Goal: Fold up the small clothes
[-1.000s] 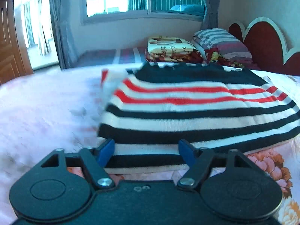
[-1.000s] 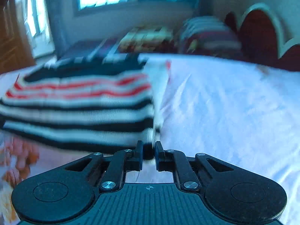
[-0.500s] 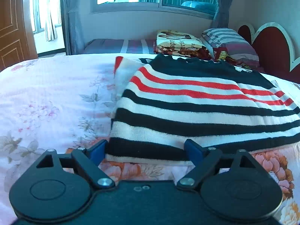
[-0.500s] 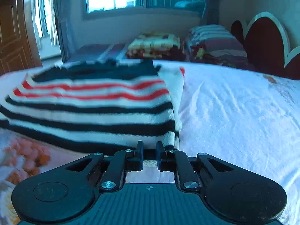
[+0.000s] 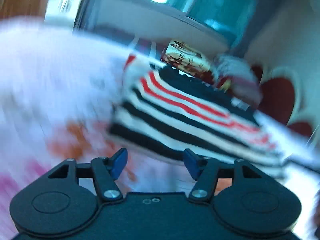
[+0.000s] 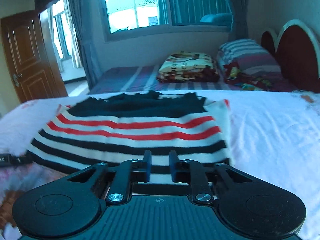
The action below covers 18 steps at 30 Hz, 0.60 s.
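A folded sweater (image 6: 132, 132) with black, white and red stripes lies flat on the bed. It also shows, blurred and tilted, in the left wrist view (image 5: 180, 118). My left gripper (image 5: 155, 163) is open and empty, just short of the sweater's near edge. My right gripper (image 6: 160, 165) stands a little open above the sweater's near edge, with nothing between its fingers. A dark bit of the left gripper (image 6: 8, 159) shows at the left edge of the right wrist view.
The bed sheet (image 6: 270, 140) is white and pink with flowers. Behind it stands a second bed with a folded blanket (image 6: 188, 68), striped pillows (image 6: 248, 58) and a red headboard (image 6: 296, 56). A wooden door (image 6: 28, 56) is at the left.
My right gripper has let go of the sweater's edge and opened a little. My left gripper has pulled back and tilted, its view now blurred by motion.
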{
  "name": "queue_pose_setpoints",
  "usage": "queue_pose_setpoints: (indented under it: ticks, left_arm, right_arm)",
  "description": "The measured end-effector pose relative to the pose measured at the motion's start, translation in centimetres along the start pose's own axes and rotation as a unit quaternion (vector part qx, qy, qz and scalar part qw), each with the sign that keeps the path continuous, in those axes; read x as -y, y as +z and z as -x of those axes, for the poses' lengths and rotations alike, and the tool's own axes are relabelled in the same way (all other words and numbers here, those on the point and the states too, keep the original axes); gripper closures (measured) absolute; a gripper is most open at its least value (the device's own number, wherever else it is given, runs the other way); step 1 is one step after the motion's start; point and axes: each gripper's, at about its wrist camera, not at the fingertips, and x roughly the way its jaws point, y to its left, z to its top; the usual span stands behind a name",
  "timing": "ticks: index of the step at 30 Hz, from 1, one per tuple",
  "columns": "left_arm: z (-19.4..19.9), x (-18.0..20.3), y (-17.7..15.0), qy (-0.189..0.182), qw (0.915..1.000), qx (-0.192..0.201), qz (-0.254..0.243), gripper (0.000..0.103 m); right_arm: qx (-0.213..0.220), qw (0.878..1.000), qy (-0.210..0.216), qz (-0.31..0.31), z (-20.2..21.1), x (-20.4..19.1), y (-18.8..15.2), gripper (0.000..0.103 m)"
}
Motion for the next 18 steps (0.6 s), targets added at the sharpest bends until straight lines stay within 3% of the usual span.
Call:
queue_pose_setpoints:
  ticks: [3, 6, 8, 12, 14, 18]
  left_arm:
    - [-1.1, -1.5, -0.4, -0.024, 0.9958, 0.022, 0.086, 0.043]
    - [-2.6, -2.7, 0.5, -0.048, 0.9864, 0.04, 0.152, 0.043]
    - [-3.7, -3.3, 0.9, -0.059, 0.9795, 0.057, 0.184, 0.046]
    - [-5.8, -4.1, 1.5, -0.067, 0.9684, 0.084, 0.225, 0.062]
    - [-6.9, -4.2, 1.9, -0.064, 0.9656, 0.09, 0.235, 0.076]
    - [-8.2, -4.2, 3.2, -0.072, 0.9612, 0.076, 0.256, 0.086]
  right_arm:
    - [-0.004, 1.0, 0.025, -0.013, -1.1, -0.9, 0.7, 0.09]
    - [-0.007, 0.999, 0.039, -0.019, -2.6, -1.7, 1.4, 0.091]
    - [-0.017, 0.998, 0.051, -0.022, -4.2, -2.2, 1.8, 0.103]
    - [-0.025, 0.998, 0.062, -0.018, -7.6, -3.0, 2.5, 0.103]
    - [-0.027, 0.997, 0.067, -0.018, -9.2, -3.3, 2.7, 0.103]
    - [-0.035, 0.997, 0.076, 0.0, -11.5, -4.4, 2.7, 0.103]
